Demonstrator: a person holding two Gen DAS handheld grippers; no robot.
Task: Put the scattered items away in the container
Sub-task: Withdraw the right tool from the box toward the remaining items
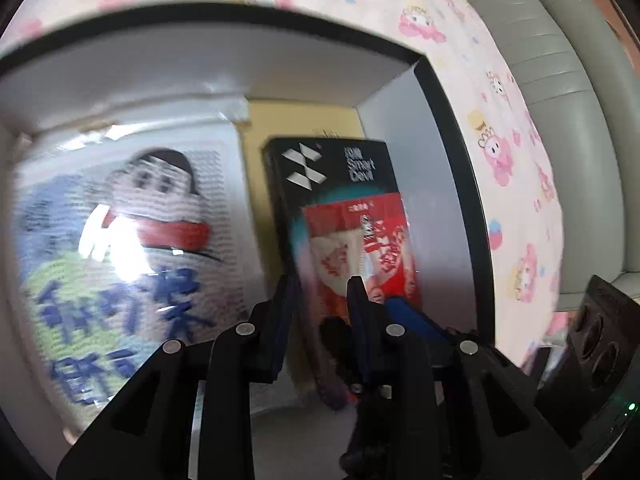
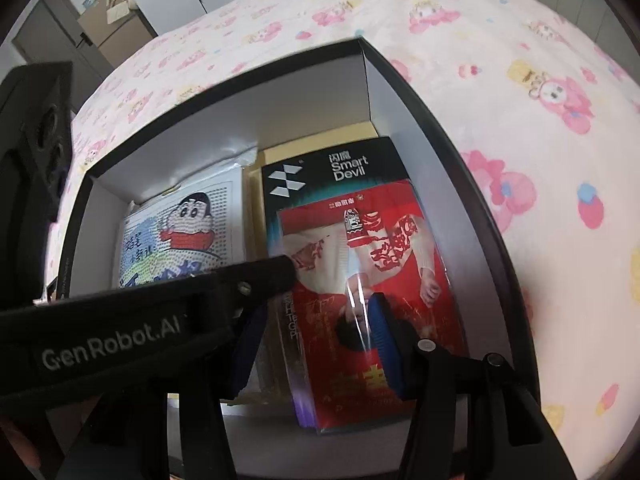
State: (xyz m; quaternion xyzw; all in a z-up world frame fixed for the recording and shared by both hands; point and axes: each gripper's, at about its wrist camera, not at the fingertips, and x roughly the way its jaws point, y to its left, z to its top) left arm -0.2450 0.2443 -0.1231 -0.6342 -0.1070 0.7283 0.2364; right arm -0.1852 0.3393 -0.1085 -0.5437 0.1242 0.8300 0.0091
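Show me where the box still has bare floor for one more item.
Little is free: a yellow strip of floor between the black packet and the box's far wall, and a narrow gap between the cartoon packet and the black one. The red packet and both grippers crowd the near right.

In the container (image 2: 372,92), the cartoon packet (image 2: 184,232) lies left of the Smart Devil box (image 2: 332,168), under the sock pack (image 2: 384,264)

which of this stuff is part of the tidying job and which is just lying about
Part of the job:
- black-rimmed box, the container
- cartoon cross-stitch pack, inside it
- black Smart Devil box, inside it
- red packet, on top of the Smart Devil box
- left gripper and right gripper, both over the red packet

Just lying about:
- pink cartoon bedsheet
- handbag in the far corner
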